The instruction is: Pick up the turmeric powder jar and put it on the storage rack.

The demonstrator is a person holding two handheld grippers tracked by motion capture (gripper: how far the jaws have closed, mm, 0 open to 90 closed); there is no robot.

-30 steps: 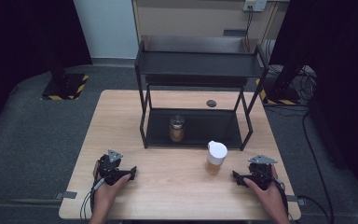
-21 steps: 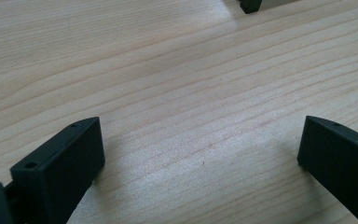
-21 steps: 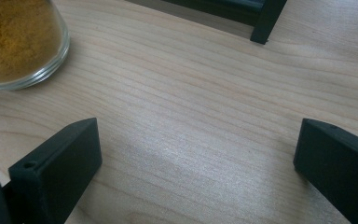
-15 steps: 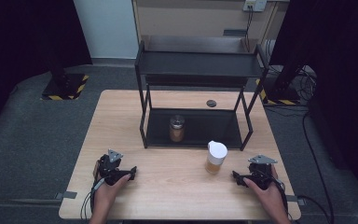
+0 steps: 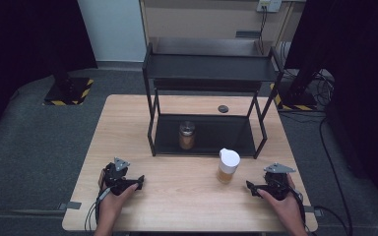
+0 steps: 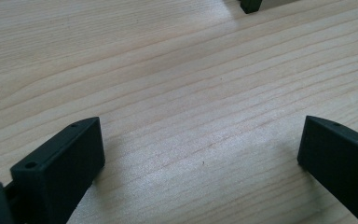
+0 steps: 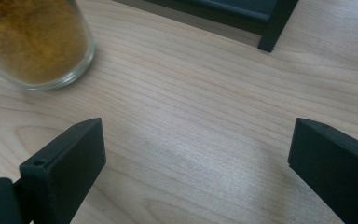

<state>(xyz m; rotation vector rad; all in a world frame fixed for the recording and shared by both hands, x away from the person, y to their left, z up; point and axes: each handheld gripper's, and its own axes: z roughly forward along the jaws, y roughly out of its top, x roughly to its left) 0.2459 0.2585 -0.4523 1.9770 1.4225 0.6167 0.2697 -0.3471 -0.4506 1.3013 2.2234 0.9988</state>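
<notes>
A glass jar of amber-brown powder with a white lid (image 5: 228, 165) stands on the wooden table (image 5: 187, 206) in front of a black two-level rack (image 5: 211, 69). A second jar, with a dark lid (image 5: 187, 135), sits on the rack's lower shelf. My left gripper (image 5: 139, 183) rests on the table at the front left, jaws wide apart over bare wood (image 6: 200, 154). My right gripper (image 5: 250, 187) rests at the front right, a short way from the white-lidded jar (image 7: 37, 42). Its jaws (image 7: 196, 154) have just been closing slightly but stand open, with nothing between them.
A small dark round disc (image 5: 223, 108) lies on the table behind the rack's lower shelf. One rack foot (image 7: 272, 32) stands ahead of the right gripper, another (image 6: 251, 4) far ahead of the left. Grey floor, cables and black curtains surround the table.
</notes>
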